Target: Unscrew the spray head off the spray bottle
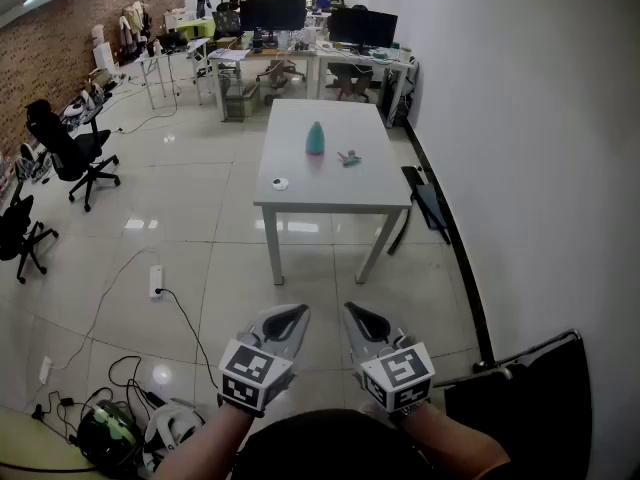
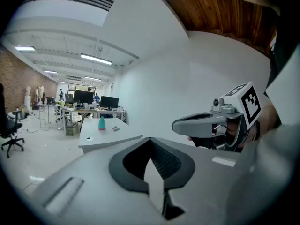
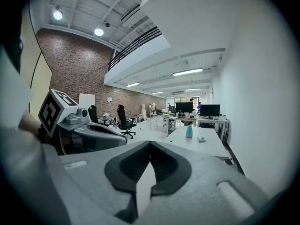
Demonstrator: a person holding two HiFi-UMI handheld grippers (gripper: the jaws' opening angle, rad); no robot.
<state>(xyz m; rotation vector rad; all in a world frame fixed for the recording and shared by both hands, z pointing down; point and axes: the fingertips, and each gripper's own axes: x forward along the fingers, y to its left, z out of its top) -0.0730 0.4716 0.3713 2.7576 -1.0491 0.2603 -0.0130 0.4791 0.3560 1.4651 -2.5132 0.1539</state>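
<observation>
Left hand-held gripper (image 1: 290, 320) and right hand-held gripper (image 1: 362, 318) are side by side close to the person's body, over the floor (image 1: 200, 258). Both have jaws fully together with nothing between them. The teal bottle (image 1: 315, 139) stands upright on the white tabletop (image 1: 330, 196), well apart from both grippers, toward the far half. A small teal-and-pink item (image 1: 349, 158) lies just right of the bottle, too small to identify. A white disc (image 1: 280, 183) sits near the tabletop's left edge.
</observation>
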